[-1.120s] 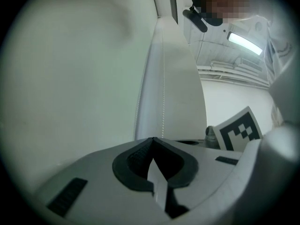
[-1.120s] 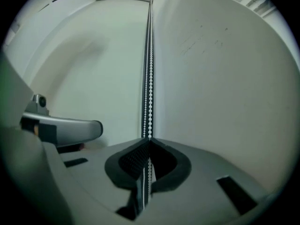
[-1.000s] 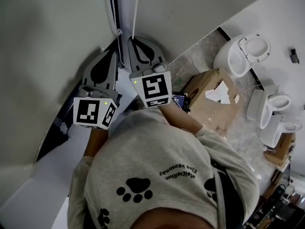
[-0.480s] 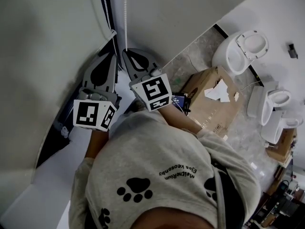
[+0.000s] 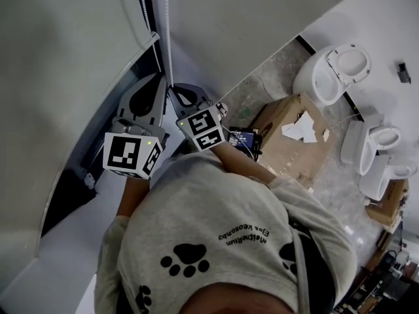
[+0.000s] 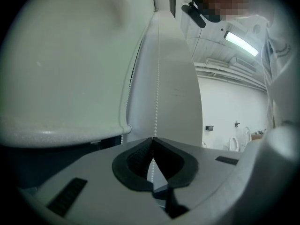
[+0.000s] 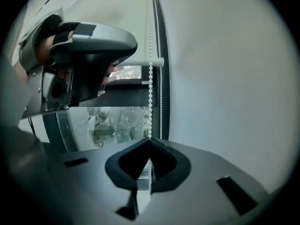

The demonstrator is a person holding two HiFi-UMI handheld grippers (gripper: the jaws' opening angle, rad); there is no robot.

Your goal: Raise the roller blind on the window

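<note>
The pale roller blind (image 5: 65, 77) hangs at the left, and its bottom rail (image 7: 140, 62) sits above a strip of window glass (image 7: 108, 121). Two strands of white bead chain (image 5: 167, 12) run down beside its edge. My left gripper (image 5: 159, 78) is shut on the bead chain (image 6: 157, 78), which enters its closed tips. My right gripper (image 5: 171, 87) sits just right of it, lower, and is likewise shut on the chain (image 7: 150, 78). The second strand (image 7: 161, 102) hangs free next to the blind (image 7: 225, 78). In the right gripper view the left gripper (image 7: 89, 46) shows up high at the left.
A white window sill (image 5: 59, 254) and dark window frame (image 5: 72, 195) lie below the blind. On the floor to the right stand an open cardboard box (image 5: 288, 136), a white toilet (image 5: 330, 70) and more white sanitary ware (image 5: 373, 142).
My right gripper has come down with the bead chain in its jaws and now sits close beside the left gripper's jaws. The left gripper has stayed put.
</note>
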